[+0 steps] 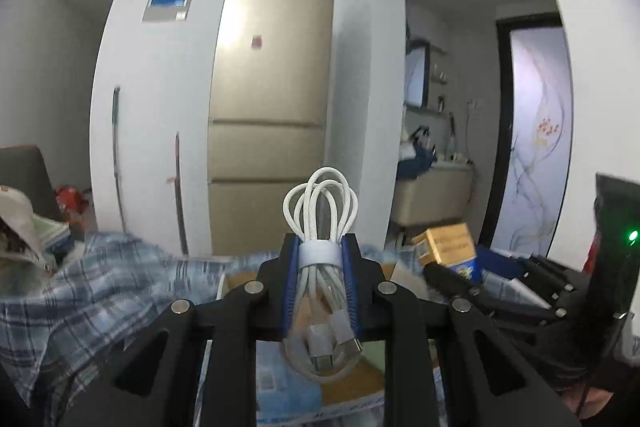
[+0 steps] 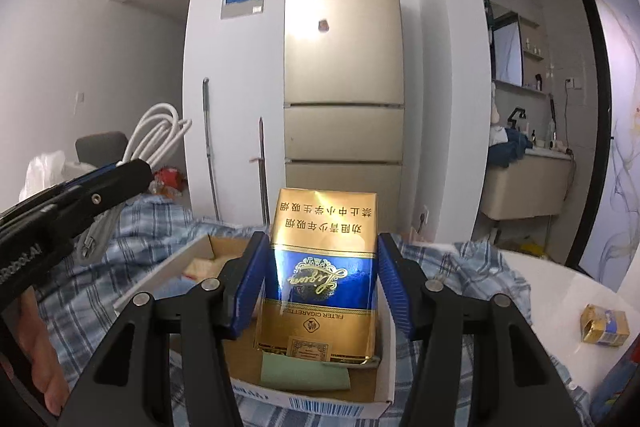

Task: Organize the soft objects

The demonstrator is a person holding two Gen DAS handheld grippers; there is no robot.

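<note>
Left wrist, braided white cable coil (image 1: 320,259) clamped, right claw (image 2: 320,291) gripping glossy box (image 2: 320,279)

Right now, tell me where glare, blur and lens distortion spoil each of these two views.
Left wrist view: fisheye bends the walls; a bright patch glares on the tall beige fridge door; the gold and blue cigarette pack is smeared, while the bundled white braided cable in the left claw stays sharp. Right wrist view: glare on the same pack and the fridge; dark corners.

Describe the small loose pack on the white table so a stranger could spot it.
Right of the plaid cloth lies a bare white table. Alone on it sits a small gold-and-blue pack, lying tipped over, far smaller than the carton in the right gripper.
</note>
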